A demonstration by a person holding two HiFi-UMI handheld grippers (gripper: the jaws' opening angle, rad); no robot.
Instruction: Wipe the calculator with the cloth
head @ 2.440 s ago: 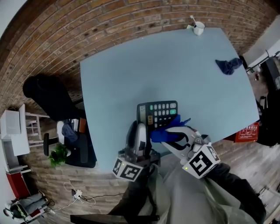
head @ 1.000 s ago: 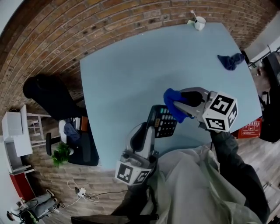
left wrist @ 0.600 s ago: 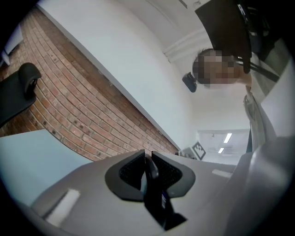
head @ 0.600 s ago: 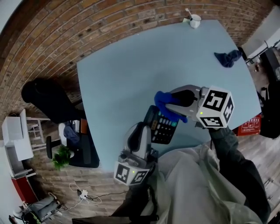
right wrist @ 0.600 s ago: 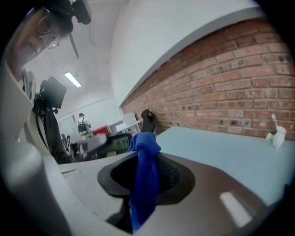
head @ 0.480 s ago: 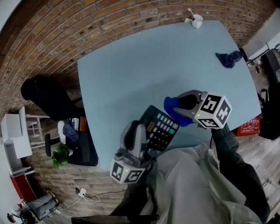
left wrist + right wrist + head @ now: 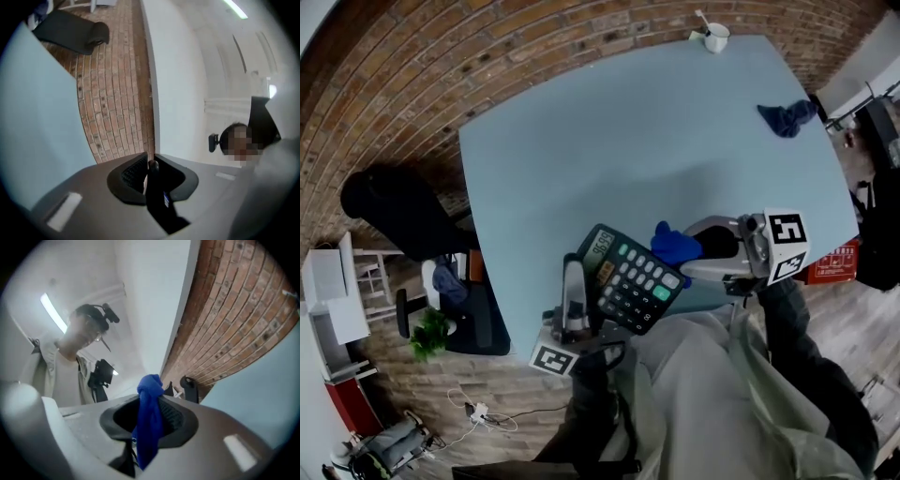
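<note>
The black calculator (image 7: pixel 630 281) with teal and grey keys is held up over the table's near edge, keys facing the head camera. My left gripper (image 7: pixel 576 281) is shut on its lower left edge. In the left gripper view that edge is a thin dark slab (image 7: pixel 153 192) pinched between the jaws of the left gripper (image 7: pixel 150 165). My right gripper (image 7: pixel 682 251) is shut on a bunched blue cloth (image 7: pixel 674 244), just off the calculator's upper right edge; whether they touch is unclear. In the right gripper view the blue cloth (image 7: pixel 149 420) hangs between the right gripper's (image 7: pixel 150 401) jaws.
The pale blue table (image 7: pixel 609 141) fills the middle of the head view. A second dark blue cloth (image 7: pixel 787 118) lies near its far right corner and a white cup (image 7: pixel 714 37) stands at the far edge. Brick floor surrounds the table.
The calculator has rolled in my left gripper from edge-on to face-up and tilted left. My right gripper with the cloth has swung from over the keys down to the calculator's right side.
</note>
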